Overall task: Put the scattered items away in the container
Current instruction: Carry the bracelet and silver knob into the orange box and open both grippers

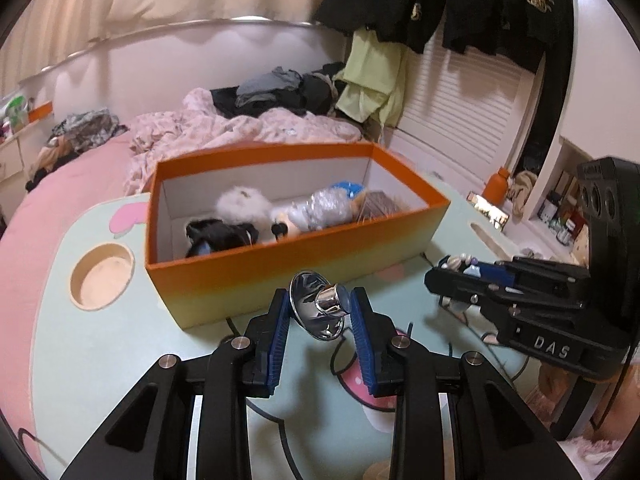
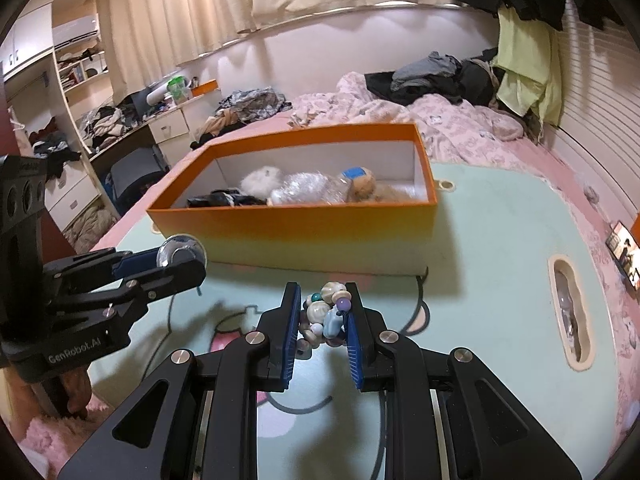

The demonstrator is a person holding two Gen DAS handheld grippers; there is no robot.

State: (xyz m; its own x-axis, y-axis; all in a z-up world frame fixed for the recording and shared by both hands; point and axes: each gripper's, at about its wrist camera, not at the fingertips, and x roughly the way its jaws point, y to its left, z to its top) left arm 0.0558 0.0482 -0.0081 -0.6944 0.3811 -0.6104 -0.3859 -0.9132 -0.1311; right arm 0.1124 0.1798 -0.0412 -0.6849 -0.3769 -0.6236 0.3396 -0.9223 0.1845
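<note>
Left hand-held gripper (image 1: 320, 306) is clamping a chrome funnel-shaped piece (image 1: 320, 306); right hand-held gripper (image 2: 323, 314) is gripping a bead cluster (image 2: 323, 314), both before the orange box (image 1: 280, 264).

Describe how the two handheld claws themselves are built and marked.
Both are matte black plastic with silver round pivot bolts. The left claw and right claw carry ribbed blue pads inside their fingers. Raised lettering on the bodies reads "DAS" on the right one and "GenRobot.AI" on the left.
</note>
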